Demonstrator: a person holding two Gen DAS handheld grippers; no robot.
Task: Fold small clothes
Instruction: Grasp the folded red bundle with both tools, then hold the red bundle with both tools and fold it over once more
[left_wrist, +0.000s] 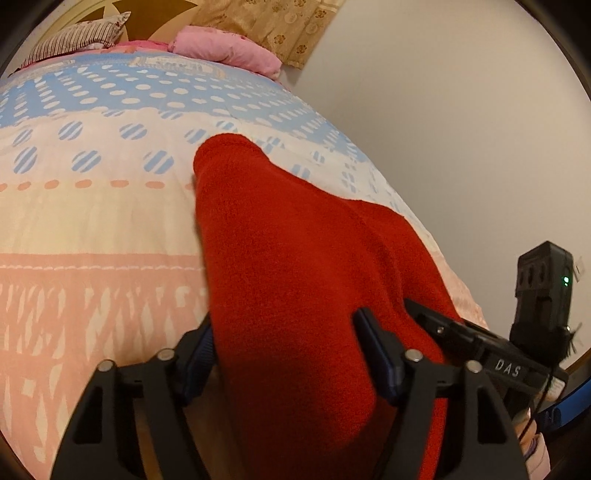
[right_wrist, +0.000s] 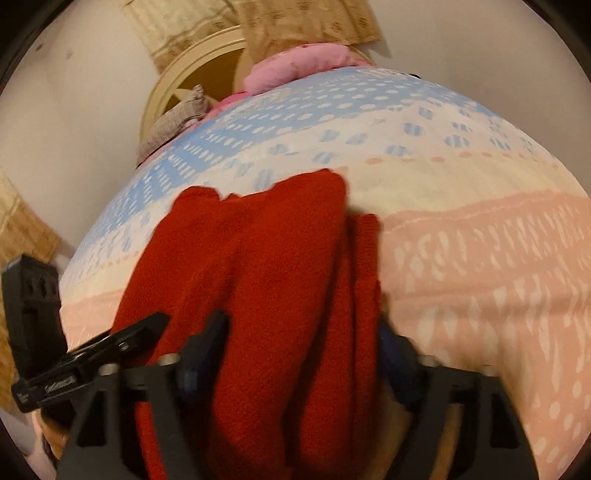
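Red garment (left_wrist: 288, 258); bedspread (left_wrist: 92, 221) blue-dotted, cream, peach bands; pink pillow (left_wrist: 229, 50).

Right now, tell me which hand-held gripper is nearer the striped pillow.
Left, by a little. The left hand-held gripper grips the cloth, with the striped pillow far ahead to its left; the right hand-held gripper sits farther right, beside it.

A bed cover (left_wrist: 110, 221) printed in bands of blue dots, cream and salmon pink spreads across the bed. At its far end lies a pink pillow (left_wrist: 229, 50), and beside that a striped pillow (left_wrist: 74, 40). Behind the pillows stands a cream-framed headboard (right_wrist: 192, 62), with what seems to be a floral beige curtain (left_wrist: 280, 26) above it against the plain wall (left_wrist: 461, 110).
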